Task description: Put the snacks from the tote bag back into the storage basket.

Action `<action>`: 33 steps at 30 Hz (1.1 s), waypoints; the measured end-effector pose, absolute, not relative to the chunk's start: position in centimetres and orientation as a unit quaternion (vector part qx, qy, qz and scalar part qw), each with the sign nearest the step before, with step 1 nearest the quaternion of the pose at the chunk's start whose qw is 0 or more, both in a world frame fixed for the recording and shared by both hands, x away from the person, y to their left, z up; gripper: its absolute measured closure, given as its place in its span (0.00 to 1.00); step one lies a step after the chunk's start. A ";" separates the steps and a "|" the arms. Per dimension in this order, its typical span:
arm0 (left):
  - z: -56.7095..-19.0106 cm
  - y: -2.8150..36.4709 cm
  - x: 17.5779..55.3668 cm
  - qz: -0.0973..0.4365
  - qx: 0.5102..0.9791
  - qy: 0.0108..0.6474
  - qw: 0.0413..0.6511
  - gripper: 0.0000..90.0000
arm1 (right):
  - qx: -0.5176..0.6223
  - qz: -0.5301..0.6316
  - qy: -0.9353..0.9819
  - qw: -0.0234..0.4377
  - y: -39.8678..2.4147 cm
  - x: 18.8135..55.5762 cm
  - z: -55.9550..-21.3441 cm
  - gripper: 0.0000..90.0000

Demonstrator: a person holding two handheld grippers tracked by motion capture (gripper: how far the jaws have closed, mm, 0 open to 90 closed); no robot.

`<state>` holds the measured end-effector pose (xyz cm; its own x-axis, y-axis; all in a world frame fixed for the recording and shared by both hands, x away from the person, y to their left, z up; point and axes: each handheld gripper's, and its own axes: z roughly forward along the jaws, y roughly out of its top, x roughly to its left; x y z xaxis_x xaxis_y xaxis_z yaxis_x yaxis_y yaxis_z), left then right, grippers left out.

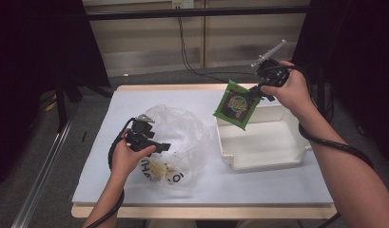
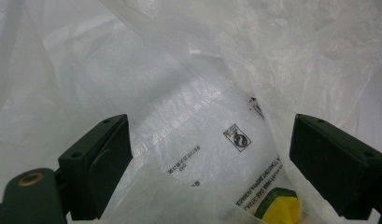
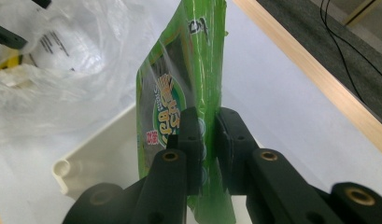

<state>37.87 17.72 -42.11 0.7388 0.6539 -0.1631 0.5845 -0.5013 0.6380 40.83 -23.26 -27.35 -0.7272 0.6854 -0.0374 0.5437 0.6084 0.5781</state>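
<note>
My right gripper is shut on a green snack packet, pinching its edge. The packet hangs in the air over the far left corner of an open white tray on the right of the table. A crumpled clear plastic bag with black print lies left of the tray. My left gripper sits at the bag's left side with its jaws spread wide, and only loose film lies between them. Something yellow and green rests in the bag by its right jaw.
A pale mat covers the table, and a wooden edge runs along the far side. Black cables hang behind the table. Dark curtains stand at both sides, and a metal rail runs along the floor at the left.
</note>
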 end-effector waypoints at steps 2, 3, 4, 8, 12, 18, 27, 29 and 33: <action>-42.0 17.7 37.9 0.057 0.867 0.359 0.340 0.14 | 0.351 0.270 0.888 0.127 -23.9 40.8 -27.7 0.90; -42.0 17.6 37.9 0.057 0.866 0.360 0.342 0.14 | 0.354 0.267 0.887 0.127 -24.3 40.9 -28.0 0.90; -42.0 17.6 37.9 0.057 0.865 0.362 0.343 0.14 | 0.355 0.265 0.888 0.128 -24.5 40.9 -28.1 0.90; -42.2 17.5 38.0 0.055 0.864 0.362 0.345 0.14 | 0.361 0.250 0.890 0.120 -25.0 41.1 -29.5 0.90; -42.2 17.4 38.1 0.054 0.868 0.358 0.340 0.14 | 0.355 0.236 0.898 0.110 -24.5 41.6 -31.4 0.90; -42.6 17.3 38.2 0.053 0.867 0.360 0.339 0.14 | 0.342 0.225 0.907 0.103 -23.8 42.7 -33.6 0.89; -42.7 17.2 38.3 0.055 0.869 0.360 0.334 0.14 | 0.326 0.225 0.913 0.103 -22.9 44.5 -36.0 0.88; -42.8 17.1 38.3 0.053 0.869 0.360 0.336 0.14 | 0.325 0.219 0.913 0.111 -22.9 44.8 -36.3 0.87; -42.9 17.0 38.2 0.053 0.870 0.360 0.333 0.14 | 0.340 0.240 0.900 0.129 -23.0 45.5 -36.6 0.73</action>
<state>38.24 16.97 -42.94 0.7356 0.6612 -0.1473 0.5904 -0.5192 0.6179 45.46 -22.99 -36.60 -0.7351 0.6745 -0.0683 0.5509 0.6530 0.5196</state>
